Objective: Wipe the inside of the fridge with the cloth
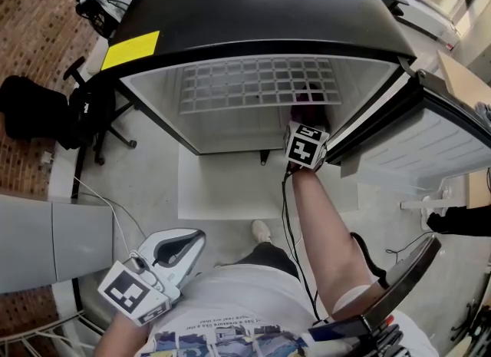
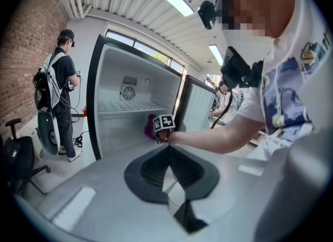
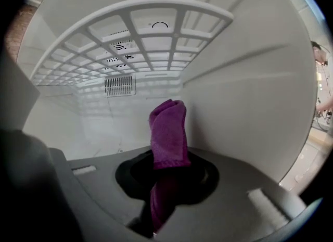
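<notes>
The fridge (image 1: pixel 253 10) stands open, its inside white, with a wire shelf (image 1: pixel 257 83) across it. My right gripper (image 1: pixel 308 117) reaches in below the shelf at the right side, shut on a purple cloth (image 1: pixel 313 99). In the right gripper view the cloth (image 3: pixel 167 129) sticks up out of the gripper (image 3: pixel 166 167), close to the right wall (image 3: pixel 250 95) and short of the back wall's vent (image 3: pixel 119 85). My left gripper (image 1: pixel 193 239) is held back low by my body, shut and empty (image 2: pixel 169 151). From there I see the right gripper's marker cube (image 2: pixel 164 123) at the fridge mouth.
The fridge door (image 1: pixel 453 137) hangs open at the right. A black office chair (image 1: pixel 84 110) and a grey cabinet (image 1: pixel 54 240) stand at the left. Cables (image 1: pixel 115 213) run over the floor. Another person (image 2: pixel 60 90) stands left of the fridge.
</notes>
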The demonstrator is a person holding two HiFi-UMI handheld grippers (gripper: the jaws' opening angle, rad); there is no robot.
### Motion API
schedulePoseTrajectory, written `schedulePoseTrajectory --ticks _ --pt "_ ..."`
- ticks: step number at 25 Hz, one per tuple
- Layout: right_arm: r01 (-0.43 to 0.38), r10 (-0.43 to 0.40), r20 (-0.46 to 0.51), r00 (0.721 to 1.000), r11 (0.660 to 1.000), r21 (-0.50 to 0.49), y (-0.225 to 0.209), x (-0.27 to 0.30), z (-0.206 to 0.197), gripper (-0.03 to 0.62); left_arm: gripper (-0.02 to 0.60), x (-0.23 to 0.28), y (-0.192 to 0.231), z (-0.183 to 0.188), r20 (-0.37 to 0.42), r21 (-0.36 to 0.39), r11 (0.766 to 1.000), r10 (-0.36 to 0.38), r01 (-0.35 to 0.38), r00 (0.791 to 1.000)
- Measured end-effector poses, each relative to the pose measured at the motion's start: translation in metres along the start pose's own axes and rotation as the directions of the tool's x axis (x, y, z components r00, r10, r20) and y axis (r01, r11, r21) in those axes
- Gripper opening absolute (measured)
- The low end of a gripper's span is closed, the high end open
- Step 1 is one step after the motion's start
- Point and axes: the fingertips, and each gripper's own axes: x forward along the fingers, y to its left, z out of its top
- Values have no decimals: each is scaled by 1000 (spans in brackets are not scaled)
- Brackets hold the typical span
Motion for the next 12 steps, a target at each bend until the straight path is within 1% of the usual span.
schedulePoseTrajectory --ticks 3,6,8,12 --pt "12 -12 15 1000 999 -36 -2 -6 4 52 6 -2 0 -2 6 -2 1000 -2 2 1000" --pt "-3 6 44 999 998 -61 7 -15 10 52 6 -8 1 -6 13 -9 1000 -1 1 1000" --pt "-33 38 66 997 996 -79 22 -23 14 52 6 -14 2 -10 16 -15 1000 3 -2 1000" --pt "-121 130 98 987 989 -88 61 -36 16 52 6 -28 2 -17 26 -29 1000 12 -12 1000"
